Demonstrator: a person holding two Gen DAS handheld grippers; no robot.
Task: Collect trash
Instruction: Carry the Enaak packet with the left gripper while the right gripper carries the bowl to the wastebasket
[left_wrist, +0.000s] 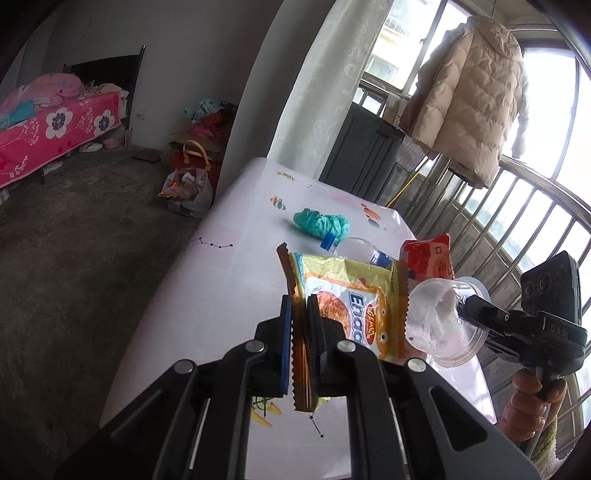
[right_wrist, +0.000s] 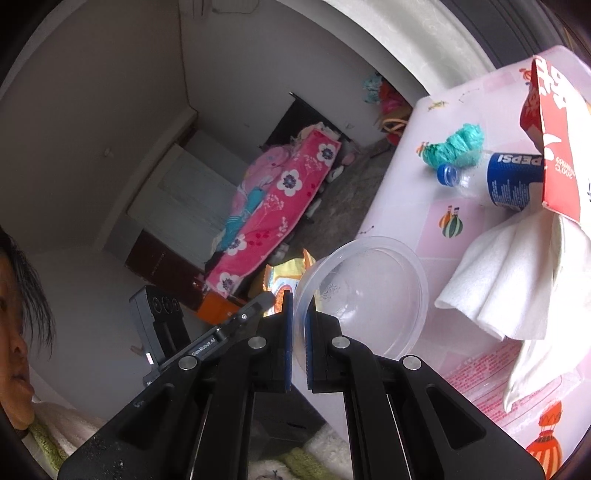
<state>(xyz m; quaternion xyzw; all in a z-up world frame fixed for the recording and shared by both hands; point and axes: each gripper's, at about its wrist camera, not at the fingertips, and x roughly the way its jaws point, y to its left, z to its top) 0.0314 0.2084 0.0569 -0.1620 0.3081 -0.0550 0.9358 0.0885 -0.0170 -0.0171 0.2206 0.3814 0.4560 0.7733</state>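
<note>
Clamping a yellow snack wrapper (left_wrist: 347, 314) by its crimped edge, the left gripper (left_wrist: 300, 332) has its jaws pressed together on the foil, so the packet hangs flat and clear of the table (left_wrist: 236, 258). An edge grip suits a thin, limp packet that offers no body to squeeze.

To its right, the right gripper (right_wrist: 300, 339) is closed on the rim of a clear plastic cup (right_wrist: 365, 291); one pad sits inside the wall and one outside, and the cup tilts with its mouth toward the wrist camera. Pinching the rim avoids crushing the soft wall. A hand (left_wrist: 532, 402) grasps the handle of this tool below.

Both pieces appear lifted above the tabletop, which suggests they are on the way to a bin; no bin can be identified with certainty.

Farther out, uncollected trash lies on the table: a crumpled white tissue (right_wrist: 509, 273), a blue-capped Pepsi bottle (right_wrist: 491, 177) on its side, a red carton (right_wrist: 554, 147) partly over the bottle, and a balled green bag (left_wrist: 321, 223) beyond it. A filled plastic bag (left_wrist: 186, 192) sits on the floor near the table's far end.
</note>
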